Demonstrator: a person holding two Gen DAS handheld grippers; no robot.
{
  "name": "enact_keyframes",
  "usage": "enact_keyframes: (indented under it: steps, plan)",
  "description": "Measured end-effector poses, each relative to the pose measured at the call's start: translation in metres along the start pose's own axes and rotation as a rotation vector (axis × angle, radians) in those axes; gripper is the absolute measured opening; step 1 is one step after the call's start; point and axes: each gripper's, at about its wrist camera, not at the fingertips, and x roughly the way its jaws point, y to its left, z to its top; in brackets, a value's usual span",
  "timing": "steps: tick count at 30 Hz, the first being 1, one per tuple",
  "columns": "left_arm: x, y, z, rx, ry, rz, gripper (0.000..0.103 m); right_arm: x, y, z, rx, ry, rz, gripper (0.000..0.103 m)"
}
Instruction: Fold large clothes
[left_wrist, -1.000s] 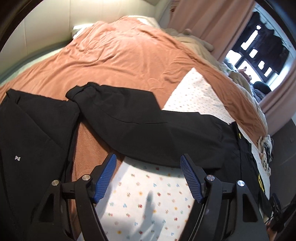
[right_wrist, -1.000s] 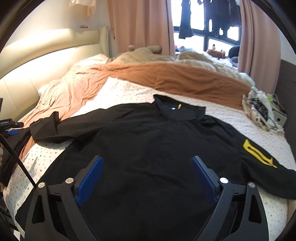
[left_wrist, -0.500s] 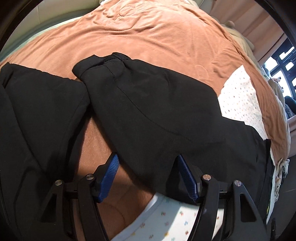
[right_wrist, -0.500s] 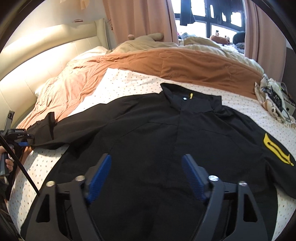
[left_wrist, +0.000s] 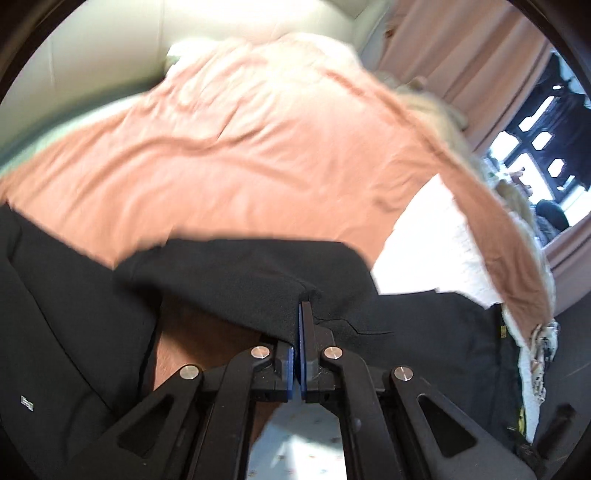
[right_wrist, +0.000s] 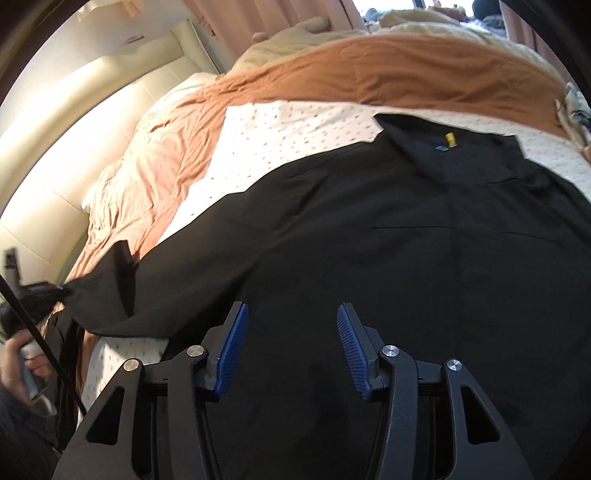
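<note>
A large black shirt (right_wrist: 424, 229) lies spread flat on the bed, collar with a yellow tag (right_wrist: 450, 139) at the far side. Its left sleeve (left_wrist: 236, 280) stretches out over the orange blanket. My left gripper (left_wrist: 301, 317) is shut on the edge of that sleeve and lifts it a little; it also shows at the left edge of the right wrist view (right_wrist: 40, 291). My right gripper (right_wrist: 291, 328) is open, low over the lower body of the shirt, holding nothing.
A second black garment (left_wrist: 55, 332) lies to the left of the sleeve. An orange blanket (left_wrist: 240, 155) and a dotted white sheet (right_wrist: 295, 122) cover the bed. The cream headboard (right_wrist: 92, 122) stands at left, curtains and a window beyond.
My left gripper has closed on the sleeve edge and raised it. My right gripper has moved lower and nearer over the shirt body, still open.
</note>
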Motion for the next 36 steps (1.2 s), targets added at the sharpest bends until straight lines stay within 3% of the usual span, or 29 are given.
enact_keyframes:
  steps: [8,11,14,16,22,23,24,26,36]
  plan:
    - [-0.062,-0.071,0.029,0.118,-0.105,-0.116,0.004,0.065,0.013,0.02,0.063,0.066,0.051,0.029]
    - [-0.078,-0.095,0.032,0.149,-0.124,-0.164,0.004,0.086,0.018,0.023,0.078,0.103,0.075,0.028]
    - [-0.093,-0.128,0.033,0.205,-0.142,-0.192,0.004,0.119,0.007,0.02,0.169,0.188,0.156,0.028]
    - [-0.101,-0.148,0.031,0.228,-0.155,-0.224,0.004,0.119,-0.002,0.02,0.193,0.185,0.188,0.028]
    - [-0.121,-0.213,0.018,0.331,-0.179,-0.32,0.004,0.073,-0.034,0.013,0.213,0.132,0.205,0.033]
    - [-0.124,-0.224,0.014,0.345,-0.178,-0.336,0.004,0.059,-0.044,0.01,0.217,0.1,0.194,0.046]
    - [-0.127,-0.235,0.011,0.356,-0.174,-0.354,0.004,0.047,-0.052,0.006,0.225,0.077,0.185,0.067]
    - [-0.13,-0.256,0.004,0.379,-0.17,-0.381,0.004,0.024,-0.07,-0.002,0.243,0.029,0.175,0.078]
    - [-0.13,-0.34,-0.041,0.467,-0.108,-0.487,0.004,-0.075,-0.151,-0.036,0.322,-0.107,0.096,0.078]
